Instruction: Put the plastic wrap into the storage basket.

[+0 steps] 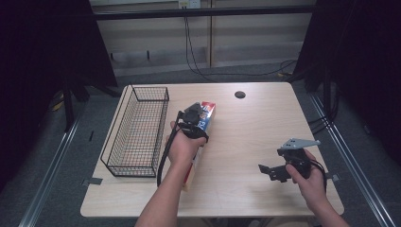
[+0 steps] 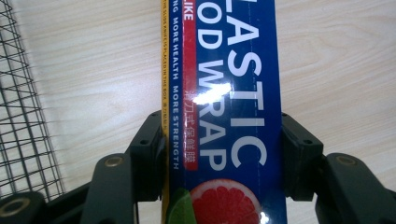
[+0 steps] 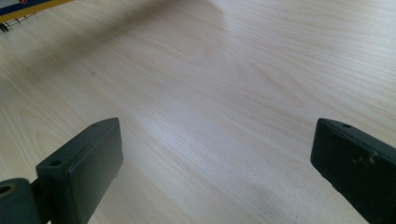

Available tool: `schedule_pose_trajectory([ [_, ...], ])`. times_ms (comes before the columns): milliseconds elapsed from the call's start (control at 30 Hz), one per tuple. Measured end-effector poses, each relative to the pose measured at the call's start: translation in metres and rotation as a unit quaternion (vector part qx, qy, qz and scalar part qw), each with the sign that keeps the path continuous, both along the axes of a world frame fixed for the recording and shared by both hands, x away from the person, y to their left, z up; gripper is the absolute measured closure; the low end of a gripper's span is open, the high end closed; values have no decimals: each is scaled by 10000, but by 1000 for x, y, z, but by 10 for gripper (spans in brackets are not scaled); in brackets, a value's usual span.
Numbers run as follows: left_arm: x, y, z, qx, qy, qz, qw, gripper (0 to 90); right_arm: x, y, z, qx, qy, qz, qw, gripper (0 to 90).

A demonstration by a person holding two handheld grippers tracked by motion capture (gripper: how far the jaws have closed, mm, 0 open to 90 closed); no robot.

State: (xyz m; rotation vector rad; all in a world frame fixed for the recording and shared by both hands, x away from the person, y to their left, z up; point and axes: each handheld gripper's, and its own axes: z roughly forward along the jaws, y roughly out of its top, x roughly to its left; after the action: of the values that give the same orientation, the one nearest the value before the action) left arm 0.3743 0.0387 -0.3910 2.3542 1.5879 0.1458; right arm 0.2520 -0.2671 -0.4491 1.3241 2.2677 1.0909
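**Plastic wrap box clamped in our left claw, right claw idle**

Plastic wrap box (image 2: 229,93) is pinched across its width by our left claw (image 2: 223,154), both black pads pressing flat against the long sides. Up close we can read the white lettering on the blue face, with a grapefruit slice printed at the near end and a yellow strip running down one edge. From the high view the box (image 1: 208,113) lies lengthways over the middle of the worktop (image 1: 255,123), under our left hand (image 1: 182,146), its far end poking out past the claw.

Our right claw (image 1: 267,171) sits near the front right of the worktop, well apart from the box, jaws spread wide with nothing between them, just bare pale wood in the right gripper view.

Further out, a black wire basket (image 1: 137,127) stands just beside the box on its left side; whether they touch we can't tell. Near the far edge is a small dark round hole (image 1: 239,94) in the worktop.
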Motion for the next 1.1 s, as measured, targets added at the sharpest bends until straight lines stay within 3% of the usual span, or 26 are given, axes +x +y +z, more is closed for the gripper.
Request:
schedule_pose_trajectory([
  [733,7,14,16,-153,128,173,9997,441,0,1,0,-33,-34,25,10000,20],
  [1100,8,24,24,-89,123,299,9994,441,-1,1,0,-29,-37,20,10000,19],
])
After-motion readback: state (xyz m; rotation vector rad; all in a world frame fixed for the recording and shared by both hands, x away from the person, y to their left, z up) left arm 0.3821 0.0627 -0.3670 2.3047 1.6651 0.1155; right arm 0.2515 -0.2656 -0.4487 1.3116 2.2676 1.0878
